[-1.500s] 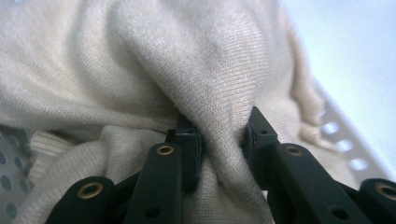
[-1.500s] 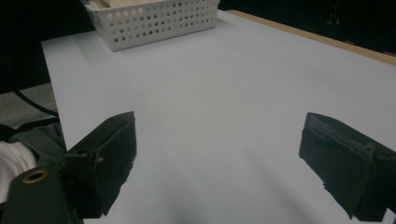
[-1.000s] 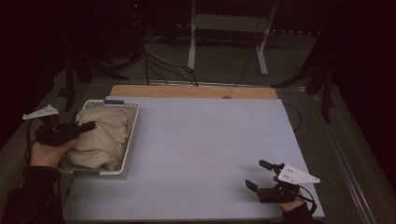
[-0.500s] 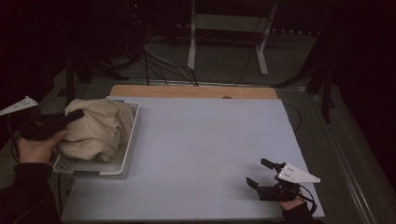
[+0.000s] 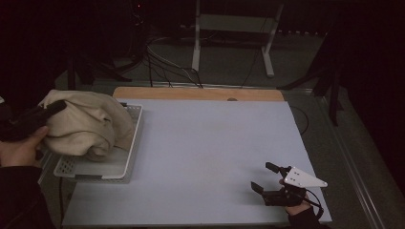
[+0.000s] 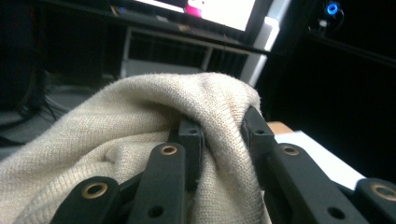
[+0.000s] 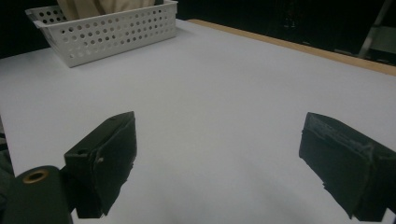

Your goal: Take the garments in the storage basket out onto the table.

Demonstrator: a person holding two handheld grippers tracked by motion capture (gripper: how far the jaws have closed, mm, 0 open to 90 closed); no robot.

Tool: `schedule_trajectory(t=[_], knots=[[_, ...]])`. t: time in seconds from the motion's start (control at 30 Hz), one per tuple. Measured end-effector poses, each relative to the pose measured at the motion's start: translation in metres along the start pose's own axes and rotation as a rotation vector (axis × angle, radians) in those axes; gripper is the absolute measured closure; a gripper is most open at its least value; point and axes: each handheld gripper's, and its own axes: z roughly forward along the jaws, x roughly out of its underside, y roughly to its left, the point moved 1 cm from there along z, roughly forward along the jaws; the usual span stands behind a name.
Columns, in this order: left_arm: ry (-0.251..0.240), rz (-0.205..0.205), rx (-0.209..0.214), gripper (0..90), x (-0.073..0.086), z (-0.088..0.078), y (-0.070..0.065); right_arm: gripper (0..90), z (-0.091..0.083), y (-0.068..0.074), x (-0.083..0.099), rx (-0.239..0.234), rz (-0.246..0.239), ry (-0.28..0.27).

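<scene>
A cream knitted garment (image 5: 88,125) hangs bunched over the left end of a white perforated basket (image 5: 125,160), lifted partly out of it. My left gripper (image 5: 56,107) is shut on a fold of the garment (image 6: 140,135) near its top; the knit is pinched between both black jaws (image 6: 219,135). My right gripper (image 5: 265,177) rests low at the table's near right corner, its jaws wide apart with nothing between them (image 7: 219,154). The basket (image 7: 112,28) stands far off in the right gripper view, with cream cloth showing above its rim.
The pale table top (image 5: 210,143) has a wooden strip (image 5: 200,94) along its far edge. Beyond it are a white stand (image 5: 229,38) and cables (image 5: 162,62) on the floor. A lit screen (image 6: 205,9) shows behind the garment in the left gripper view.
My left gripper has risen and drawn leftward, pulling the garment up out of the basket, whose floor now shows bare. The right gripper has stayed in place.
</scene>
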Motion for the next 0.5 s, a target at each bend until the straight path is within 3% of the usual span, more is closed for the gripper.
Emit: schedule_trajectory(t=[0.2,0.5], knots=[[-0.045,0.007,0.033,75.9,-0.013,-0.007,-0.007,11.4,0.001,0.001,-0.001,-0.002,-0.002,-0.002],[-0.119,0.034,0.027,76.1,-0.033,-0.016,-0.021,11.4,0.0,0.001,-0.001,-0.007,-0.004,-0.006]])
